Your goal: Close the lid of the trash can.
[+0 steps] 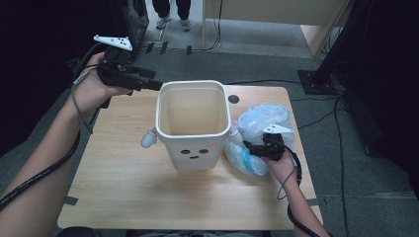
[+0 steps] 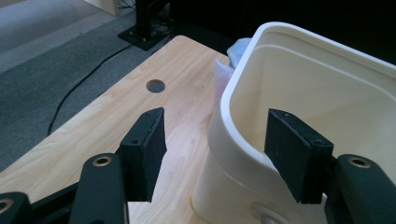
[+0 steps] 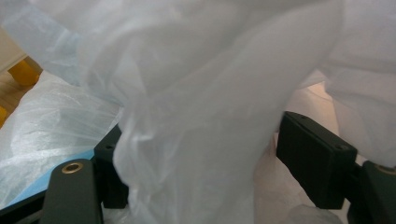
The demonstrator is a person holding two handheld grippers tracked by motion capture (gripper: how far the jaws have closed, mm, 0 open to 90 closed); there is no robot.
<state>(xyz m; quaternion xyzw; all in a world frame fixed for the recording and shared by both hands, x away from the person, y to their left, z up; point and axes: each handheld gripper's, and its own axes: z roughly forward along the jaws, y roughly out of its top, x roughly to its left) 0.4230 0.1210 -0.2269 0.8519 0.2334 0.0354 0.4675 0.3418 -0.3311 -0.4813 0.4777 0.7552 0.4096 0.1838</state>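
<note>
A white bin [image 1: 193,123] stands mid-table, its rim between the left gripper's [image 2: 215,154] wide, untouching jaws. The right gripper [image 1: 249,146] bunches the plastic bag [image 1: 262,123] beside it; steady the rim before lining.

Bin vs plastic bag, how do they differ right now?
The white bin is rigid and stands upright mid-table; the plastic bag is soft, crumpled, translucent bluish, lying beside it. The left gripper is open astride the bin's rim; the right gripper has bag film between its jaws.
</note>
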